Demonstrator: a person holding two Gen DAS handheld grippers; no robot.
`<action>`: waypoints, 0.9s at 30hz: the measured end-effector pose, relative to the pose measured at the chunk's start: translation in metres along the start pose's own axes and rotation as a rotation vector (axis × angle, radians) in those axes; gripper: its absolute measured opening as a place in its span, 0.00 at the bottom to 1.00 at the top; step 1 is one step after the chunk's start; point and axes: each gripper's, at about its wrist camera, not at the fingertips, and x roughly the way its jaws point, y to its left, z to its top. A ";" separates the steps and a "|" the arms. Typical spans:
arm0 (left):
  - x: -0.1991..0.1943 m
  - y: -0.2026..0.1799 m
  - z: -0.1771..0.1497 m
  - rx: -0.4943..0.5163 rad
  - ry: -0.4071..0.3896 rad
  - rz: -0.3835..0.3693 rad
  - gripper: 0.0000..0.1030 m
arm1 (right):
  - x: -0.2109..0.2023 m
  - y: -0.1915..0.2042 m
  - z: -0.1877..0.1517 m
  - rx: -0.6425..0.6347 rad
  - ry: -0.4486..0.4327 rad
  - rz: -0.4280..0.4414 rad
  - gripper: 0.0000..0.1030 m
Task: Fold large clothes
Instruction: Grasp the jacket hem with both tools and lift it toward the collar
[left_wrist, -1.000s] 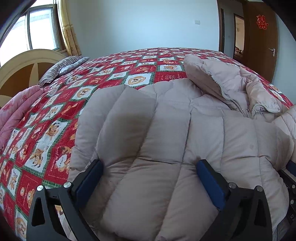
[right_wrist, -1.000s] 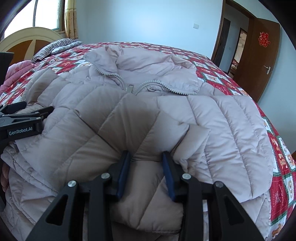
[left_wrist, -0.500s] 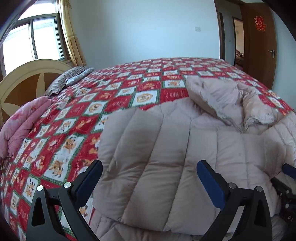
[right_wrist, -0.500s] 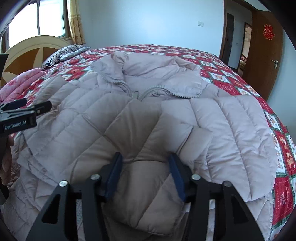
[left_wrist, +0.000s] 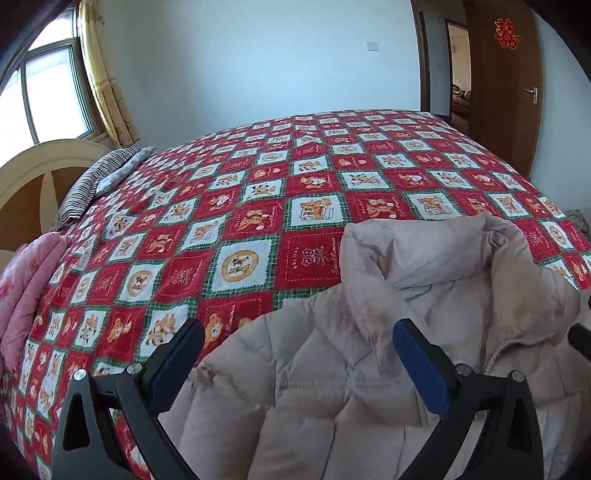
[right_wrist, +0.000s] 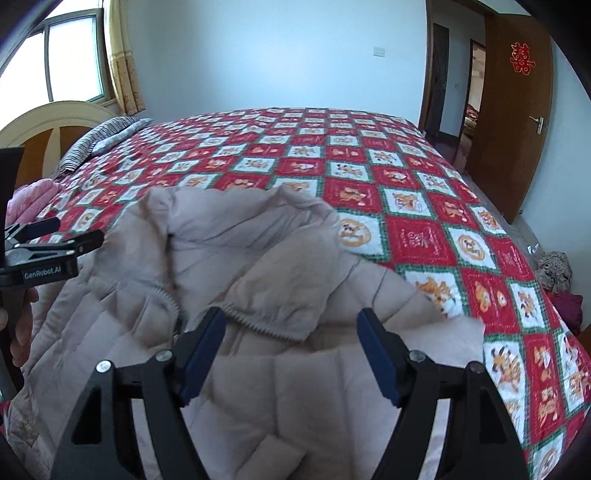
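A beige quilted puffer jacket (left_wrist: 369, 369) lies on the near part of a bed, collar and zipper toward the far side; it also fills the near part of the right wrist view (right_wrist: 258, 277). My left gripper (left_wrist: 299, 354) is open and empty, held above the jacket's left shoulder. My right gripper (right_wrist: 291, 339) is open and empty above the jacket just below the collar (right_wrist: 273, 317). The left gripper also shows at the left edge of the right wrist view (right_wrist: 55, 240).
The bed carries a red, white and green patchwork quilt (left_wrist: 295, 192). A striped pillow (left_wrist: 99, 181) and a curved headboard (left_wrist: 33, 173) are at far left, a pink blanket (left_wrist: 26, 288) at left. A wooden door (right_wrist: 517, 122) stands at right, clothes (right_wrist: 557, 284) beside the bed.
Both grippers have risen and pulled back from the jacket, showing more quilt. The right gripper, shut on a fold of the jacket a second ago, has opened and let go.
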 end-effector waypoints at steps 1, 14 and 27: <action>0.009 -0.002 0.006 0.006 0.005 0.002 0.99 | 0.008 -0.006 0.008 0.005 0.013 -0.004 0.74; 0.075 -0.045 0.040 0.192 0.005 -0.046 0.35 | 0.111 -0.017 0.058 -0.084 0.168 -0.019 0.19; 0.024 -0.015 0.007 0.220 -0.048 -0.120 0.01 | 0.036 -0.017 0.017 -0.206 0.039 -0.058 0.03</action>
